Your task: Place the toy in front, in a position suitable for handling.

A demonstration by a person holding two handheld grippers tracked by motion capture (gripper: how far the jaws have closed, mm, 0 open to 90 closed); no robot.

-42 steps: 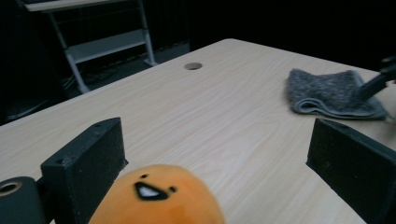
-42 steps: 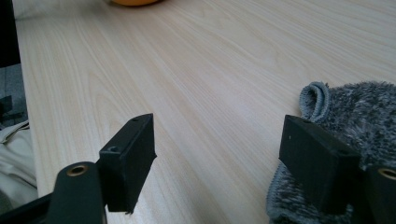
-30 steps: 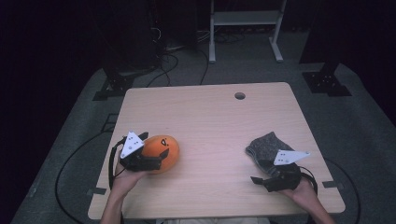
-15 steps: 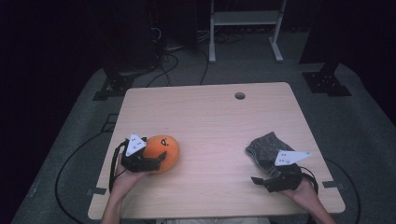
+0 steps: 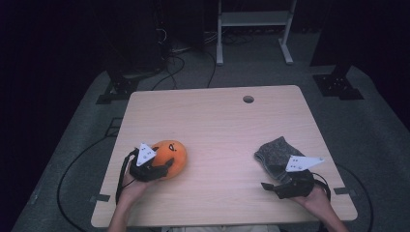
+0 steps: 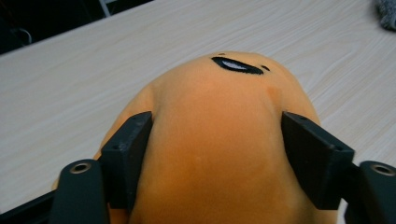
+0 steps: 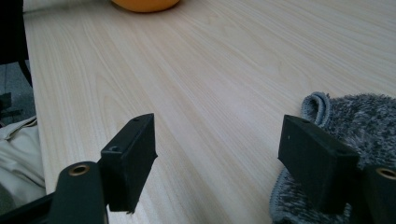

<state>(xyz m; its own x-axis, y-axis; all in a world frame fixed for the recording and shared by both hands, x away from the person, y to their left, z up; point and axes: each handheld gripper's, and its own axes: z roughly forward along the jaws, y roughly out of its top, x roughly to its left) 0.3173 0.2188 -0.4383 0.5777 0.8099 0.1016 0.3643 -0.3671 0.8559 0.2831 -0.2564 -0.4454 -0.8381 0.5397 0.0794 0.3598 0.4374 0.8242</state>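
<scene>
Pressing both jaws into orange plush toy point(image 6: 219, 140).

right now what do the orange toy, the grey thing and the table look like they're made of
Orange toy: soft plush, it seems; matte, short-napped fabric with a stitched black eye, bulging between the left tongs, whose jaws have just been closing on it.
Grey thing: fuzzy, loopy cloth with a hemmed edge, perhaps chenille or microfibre.
Table: pale wood-grain top, smooth; possibly laminate rather than solid wood.
</scene>
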